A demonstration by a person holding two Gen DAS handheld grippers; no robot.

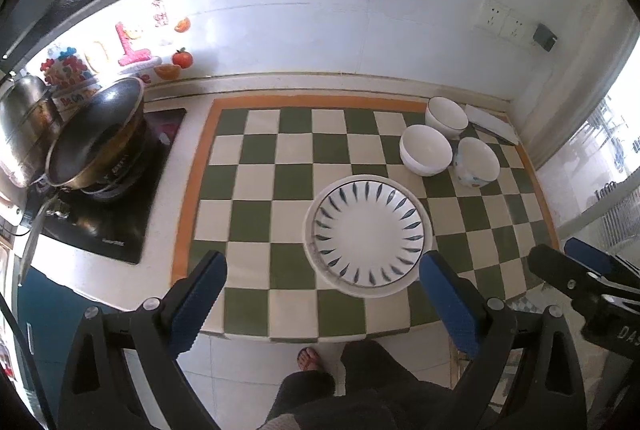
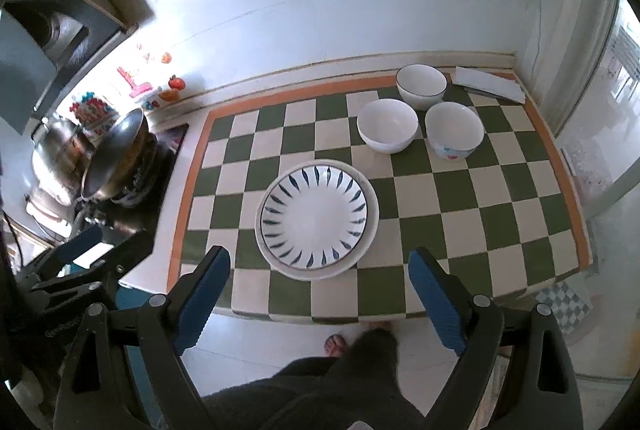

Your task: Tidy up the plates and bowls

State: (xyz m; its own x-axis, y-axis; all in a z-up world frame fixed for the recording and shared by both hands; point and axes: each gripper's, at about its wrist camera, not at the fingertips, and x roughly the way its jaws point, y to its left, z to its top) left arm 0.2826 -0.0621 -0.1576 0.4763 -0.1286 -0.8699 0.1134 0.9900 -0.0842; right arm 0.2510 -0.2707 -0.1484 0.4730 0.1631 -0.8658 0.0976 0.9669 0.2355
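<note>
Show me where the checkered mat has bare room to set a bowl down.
Free: the mat's left half, between the wok and the stacked plates; also the right front, between the plates and the orange border. Crowded: the far right corner, where three bowls cluster beside a folded white cloth.

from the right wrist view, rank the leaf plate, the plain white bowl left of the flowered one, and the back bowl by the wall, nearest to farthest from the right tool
1. Leaf-pattern plate, just ahead of the right tool, near the front edge.
2. Plain white bowl, mid-cloth, behind the plate.
3. Back bowl, by the wall.
</note>
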